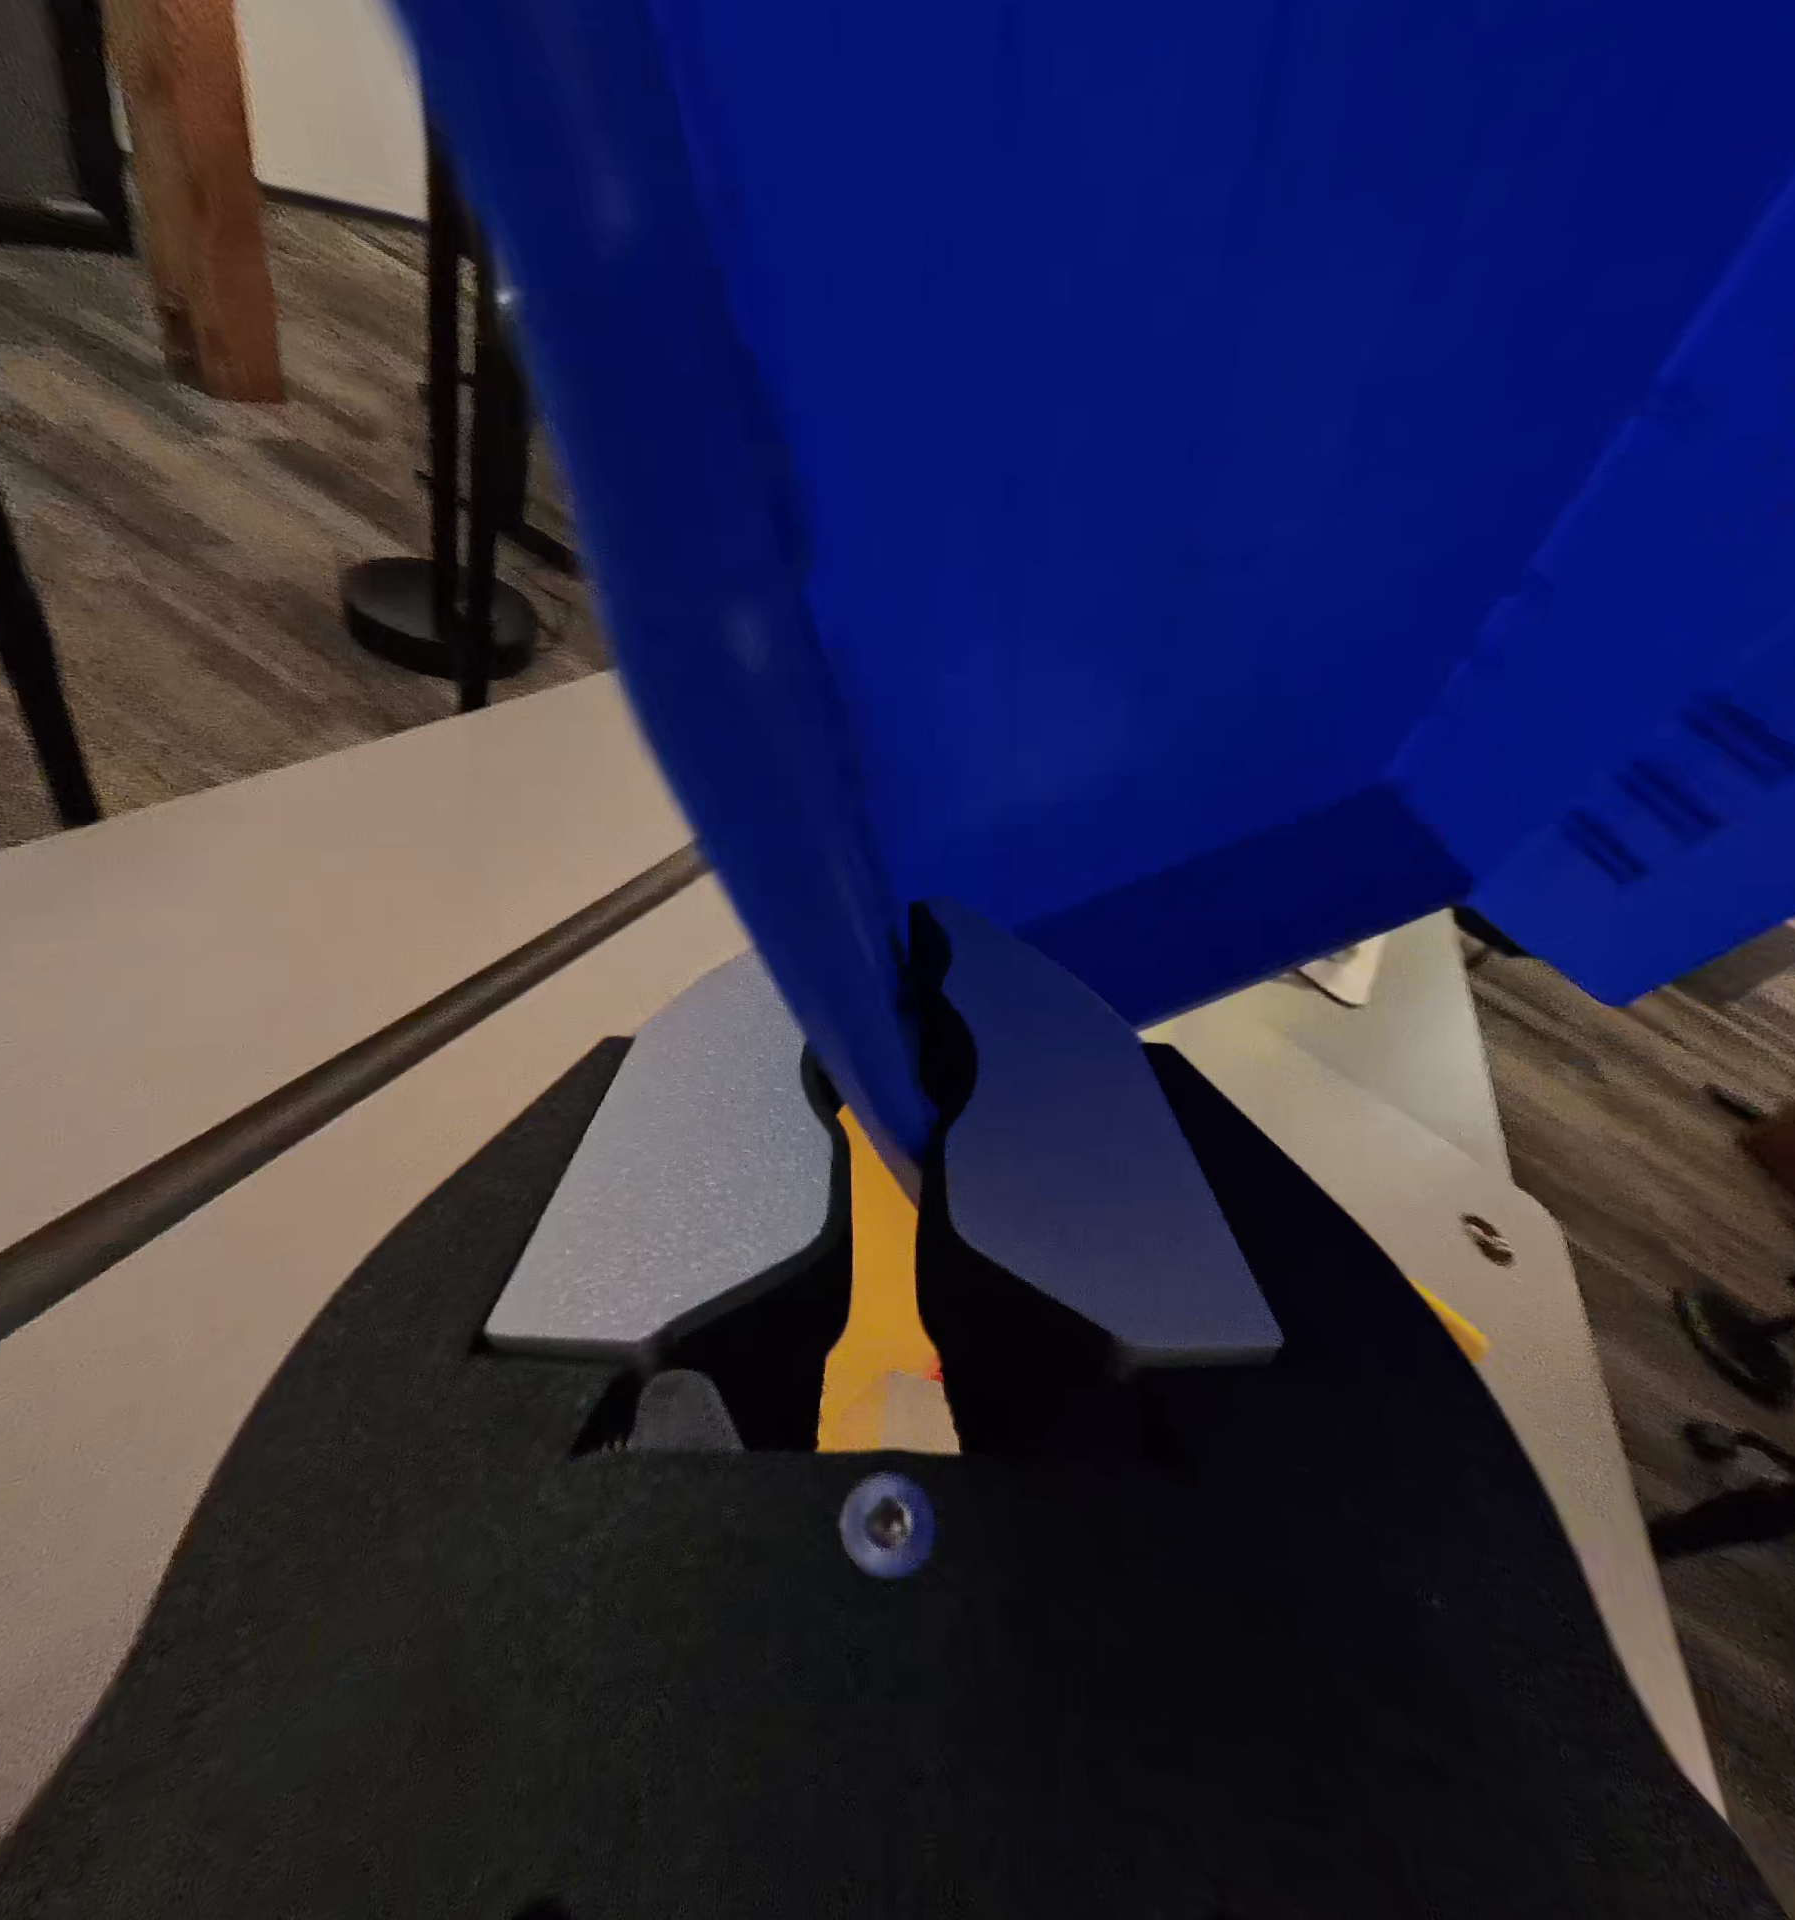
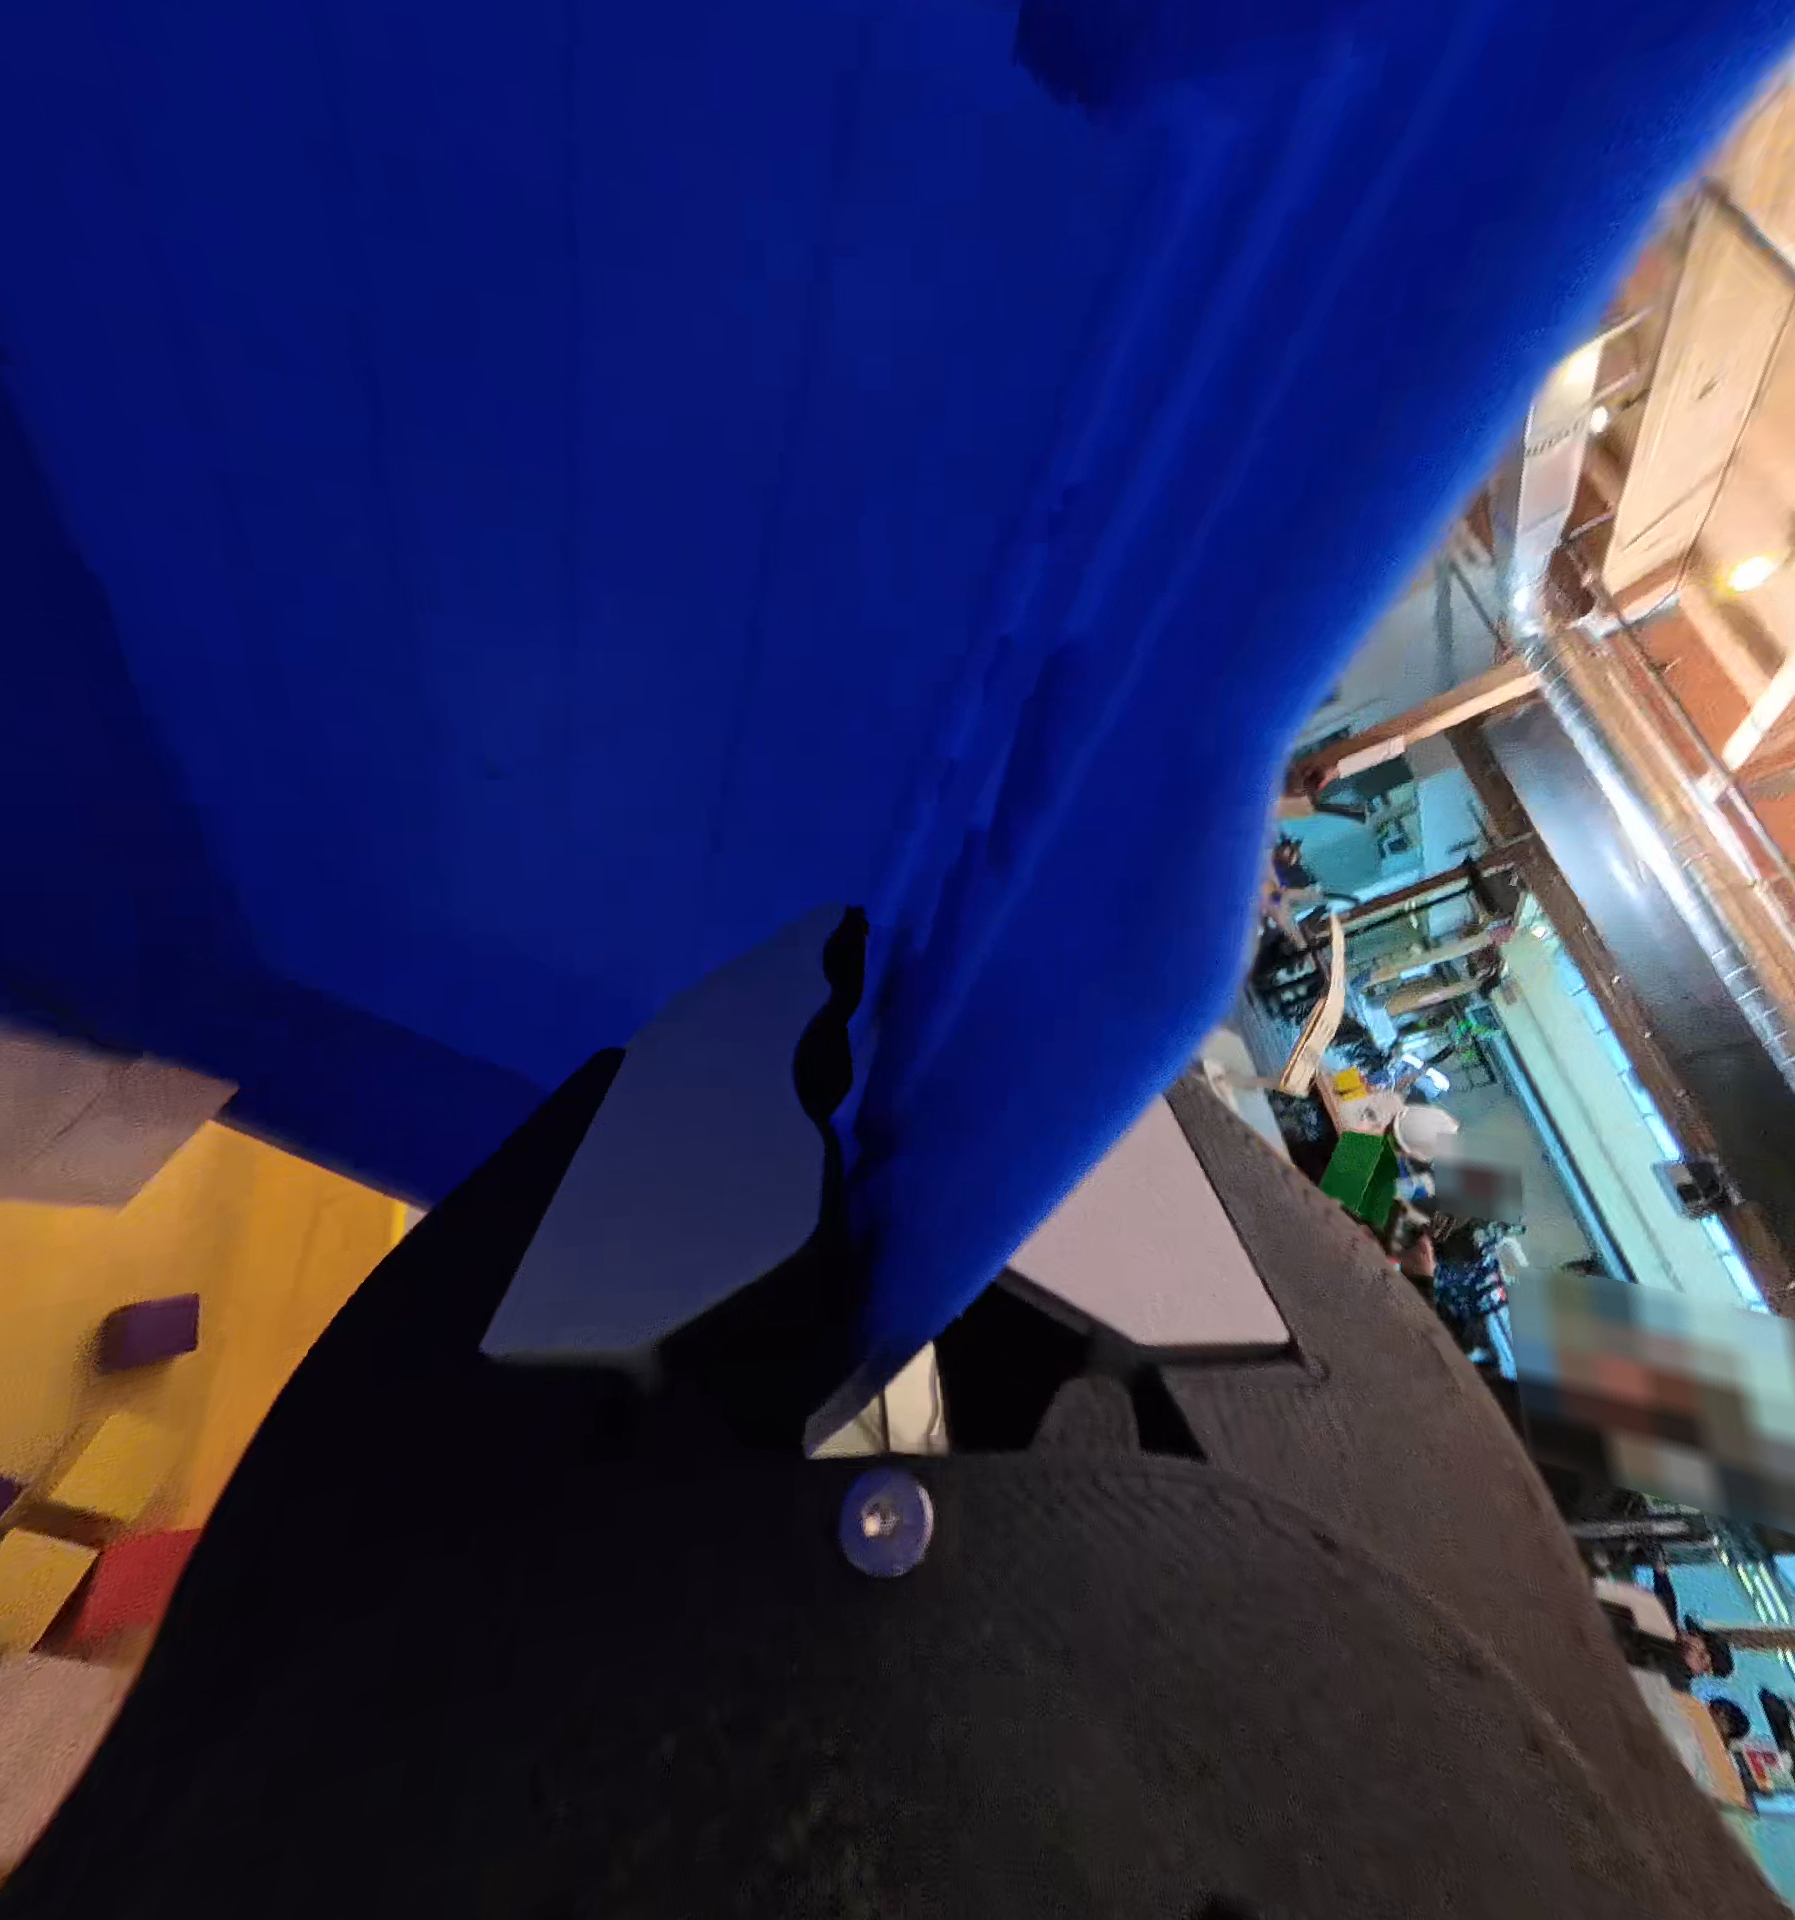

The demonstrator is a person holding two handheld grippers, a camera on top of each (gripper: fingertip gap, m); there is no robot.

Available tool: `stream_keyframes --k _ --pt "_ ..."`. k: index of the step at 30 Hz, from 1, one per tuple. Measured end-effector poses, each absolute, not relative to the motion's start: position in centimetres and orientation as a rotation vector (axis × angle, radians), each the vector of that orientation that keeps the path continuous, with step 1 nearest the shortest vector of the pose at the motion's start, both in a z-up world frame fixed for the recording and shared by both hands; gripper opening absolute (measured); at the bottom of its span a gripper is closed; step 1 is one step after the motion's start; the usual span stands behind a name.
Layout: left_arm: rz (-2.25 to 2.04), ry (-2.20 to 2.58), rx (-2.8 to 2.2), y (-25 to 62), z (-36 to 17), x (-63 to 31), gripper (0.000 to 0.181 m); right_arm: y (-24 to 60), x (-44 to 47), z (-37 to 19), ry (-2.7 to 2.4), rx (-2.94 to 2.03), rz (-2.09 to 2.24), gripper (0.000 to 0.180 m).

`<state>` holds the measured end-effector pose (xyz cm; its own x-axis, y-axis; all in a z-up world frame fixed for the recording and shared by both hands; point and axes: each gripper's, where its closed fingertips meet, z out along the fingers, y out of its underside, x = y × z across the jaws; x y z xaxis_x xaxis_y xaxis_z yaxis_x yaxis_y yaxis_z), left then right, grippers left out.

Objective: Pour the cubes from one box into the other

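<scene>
A blue plastic box [image 1: 1132, 468] fills most of both wrist views and is lifted and tilted off the table. My left gripper [image 1: 919, 997] is shut on one wall of the blue box. My right gripper [image 2: 851, 997] is shut on another wall of the same box [image 2: 612, 468]. Below it in the right wrist view lies a yellow box [image 2: 145, 1236] holding several cubes: a purple cube [image 2: 150, 1333], a red cube [image 2: 134, 1584], yellow ones and another purple one. A strip of yellow [image 1: 877, 1309] shows between my left fingers. The blue box's inside is hidden.
A white table [image 1: 249, 935] with a dark seam runs under my left gripper. Beyond its edge are carpet, a black stand base [image 1: 441, 618] and a wooden post [image 1: 202, 197]. The right wrist view shows a cluttered room with shelving, ducts and a green bin [image 2: 1360, 1174].
</scene>
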<state>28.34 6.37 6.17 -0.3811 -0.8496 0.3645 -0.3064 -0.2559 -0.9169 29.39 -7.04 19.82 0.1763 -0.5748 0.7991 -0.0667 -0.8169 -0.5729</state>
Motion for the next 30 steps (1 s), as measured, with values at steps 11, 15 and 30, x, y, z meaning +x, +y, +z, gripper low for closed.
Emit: stream_keyframes --k 11,15,30 --pt "-1.689 1.588 -1.522 6.0 5.7 28.1 0.007 -7.5 30.0 18.8 0.619 -2.12 -1.64 0.014" --pt "-1.714 1.537 -1.533 5.8 6.2 27.3 0.007 -7.4 29.4 19.3 0.509 -2.089 -1.688 0.018" --pt "-2.139 1.691 -1.646 0.3 9.2 23.8 0.024 -10.8 32.4 22.3 0.598 -2.269 -1.551 0.012"
